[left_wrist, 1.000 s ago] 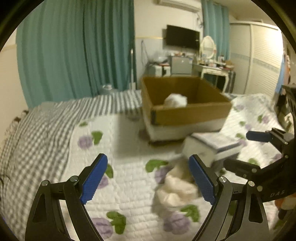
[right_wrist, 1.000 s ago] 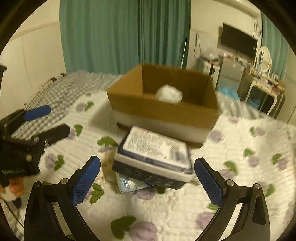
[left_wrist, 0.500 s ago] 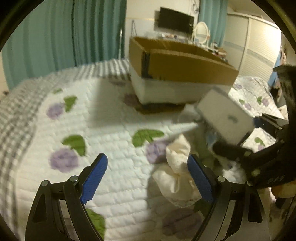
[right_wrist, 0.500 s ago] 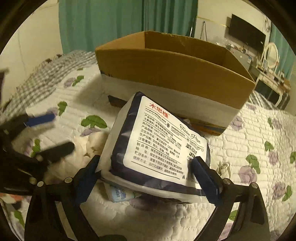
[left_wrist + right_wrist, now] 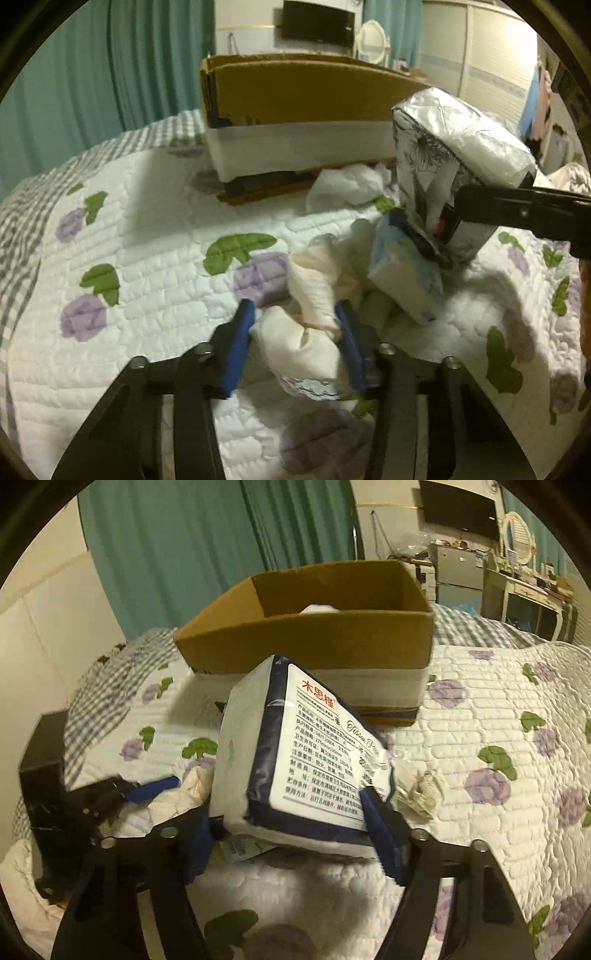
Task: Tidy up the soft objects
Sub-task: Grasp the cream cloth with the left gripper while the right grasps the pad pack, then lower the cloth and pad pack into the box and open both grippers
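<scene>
Crinkly plastic tissue pack (image 5: pixel 295 753) clamped in right claw (image 5: pixel 291 834); left claw (image 5: pixel 295 343) pinches rumpled cream cloth (image 5: pixel 310 317).

We are reading red Chinese characters "木思槿" and cursive "Tissue" on the white label of the tissue pack (image 5: pixel 314 753); the small black Chinese lines beneath are showing too fine to make out.
</scene>
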The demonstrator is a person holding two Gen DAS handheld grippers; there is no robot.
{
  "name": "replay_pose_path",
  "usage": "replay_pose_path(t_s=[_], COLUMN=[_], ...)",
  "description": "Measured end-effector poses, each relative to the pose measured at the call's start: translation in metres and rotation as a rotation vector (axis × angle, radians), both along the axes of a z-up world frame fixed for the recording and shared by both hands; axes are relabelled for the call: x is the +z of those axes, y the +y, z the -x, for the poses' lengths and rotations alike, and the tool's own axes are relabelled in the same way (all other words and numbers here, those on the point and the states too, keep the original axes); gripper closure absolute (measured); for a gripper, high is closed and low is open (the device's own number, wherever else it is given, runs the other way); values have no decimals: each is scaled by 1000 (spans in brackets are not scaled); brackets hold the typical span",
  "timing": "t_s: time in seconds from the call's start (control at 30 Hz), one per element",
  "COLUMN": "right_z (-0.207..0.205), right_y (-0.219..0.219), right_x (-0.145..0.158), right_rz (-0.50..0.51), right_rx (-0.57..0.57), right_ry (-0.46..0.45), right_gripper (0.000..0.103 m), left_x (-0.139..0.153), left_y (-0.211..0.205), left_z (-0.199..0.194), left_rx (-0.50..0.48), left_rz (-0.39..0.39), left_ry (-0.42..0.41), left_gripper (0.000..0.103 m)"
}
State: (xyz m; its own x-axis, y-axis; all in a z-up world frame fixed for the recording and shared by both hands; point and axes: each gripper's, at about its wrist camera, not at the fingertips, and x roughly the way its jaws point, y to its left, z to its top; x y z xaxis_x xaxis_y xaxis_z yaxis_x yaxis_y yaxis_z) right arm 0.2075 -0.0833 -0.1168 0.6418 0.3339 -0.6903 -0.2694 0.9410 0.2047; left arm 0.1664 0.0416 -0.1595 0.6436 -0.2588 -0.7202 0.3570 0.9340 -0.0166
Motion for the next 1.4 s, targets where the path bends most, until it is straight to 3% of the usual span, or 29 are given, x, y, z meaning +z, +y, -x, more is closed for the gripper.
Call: replay_pose_path(t_s=[0.17, 0.3, 0.5, 0.57, 0.87, 1.17, 1.4], right_z=[10, 24, 56, 66, 91, 36, -59], right_y=[-4, -5, -22, -25, -33, -39, -35], right_x=[8, 20, 46, 55, 105, 158, 148], right_rz=[10, 23, -11, -24, -78, -87, -141], right_rx=[-14, -29, -57, -60, -40, -13, -18], right_ry=[-27, -55, -107, -127, -224, -306, -247], right_gripper=[50, 52, 54, 54, 54, 54, 54], left_x=[6, 18, 64, 77, 142, 197, 186], left_y=[9, 13, 20, 17, -2, -30, -35], left_z=[7, 22, 52, 61, 80, 19, -77], left_rx=[23, 52, 96, 90, 65, 52, 92], left_rz=[52, 55, 129, 128, 90, 79, 65], left_ry=[14, -6, -96, -123, -253, -331, -304], left_gripper=[78, 81, 81, 85, 85, 85, 83])
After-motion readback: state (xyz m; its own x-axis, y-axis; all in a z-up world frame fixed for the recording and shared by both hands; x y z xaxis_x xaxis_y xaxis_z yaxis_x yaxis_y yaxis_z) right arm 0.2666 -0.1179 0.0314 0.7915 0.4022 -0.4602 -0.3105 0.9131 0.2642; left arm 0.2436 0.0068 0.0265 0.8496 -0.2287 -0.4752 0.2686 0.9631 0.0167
